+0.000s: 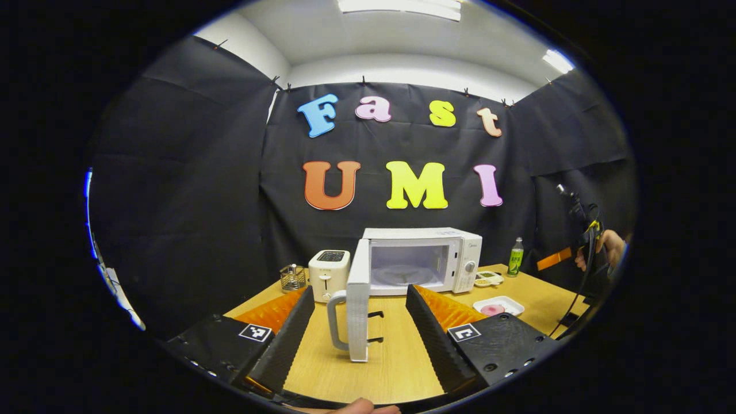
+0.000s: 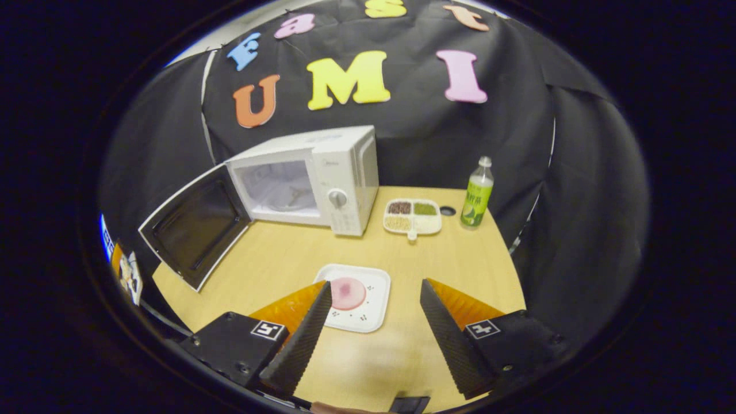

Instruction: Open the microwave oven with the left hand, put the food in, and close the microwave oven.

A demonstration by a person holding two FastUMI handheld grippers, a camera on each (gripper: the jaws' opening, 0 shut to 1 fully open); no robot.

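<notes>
microwave (image 1: pixel 422 259): at the back of the wooden table (image 1: pixel 391 362), cavity lit, nothing on the turntable as far as I can see
door (image 1: pixel 357 299): swung wide on its left hinge, edge-on in the left gripper view, handle (image 1: pixel 335 319) toward the camera; opening step looks done
left gripper (image 1: pixel 361 328): fingers apart, nothing between them, hanging just in front of the door edge, not touching it
right gripper (image 2: pixel 372 322): fingers spread, holding nothing, above the table with the plate just ahead of the left finger
food (image 2: pixel 347 292): pink round piece on a white square plate (image 2: pixel 355 298), on the table in front of the microwave, well apart from the cavity
step in hand: my read, picking up the food with the right gripper
how to do it well: come down so the plate rim sits between the fingers, clamp the near edge, not the pink piece; keep the plate level so the food doesn't slide
path: carry left and back into the cavity, clear of the open door
watch: divided snack tray (image 2: pixel 412 216) and green bottle (image 2: pixel 477 194) stand right of the microwave, near the route; toaster (image 1: pixel 329 273) sits left of the door
left gripper meanwhile: stay off the door until the plate is inside, then push it shut
</notes>
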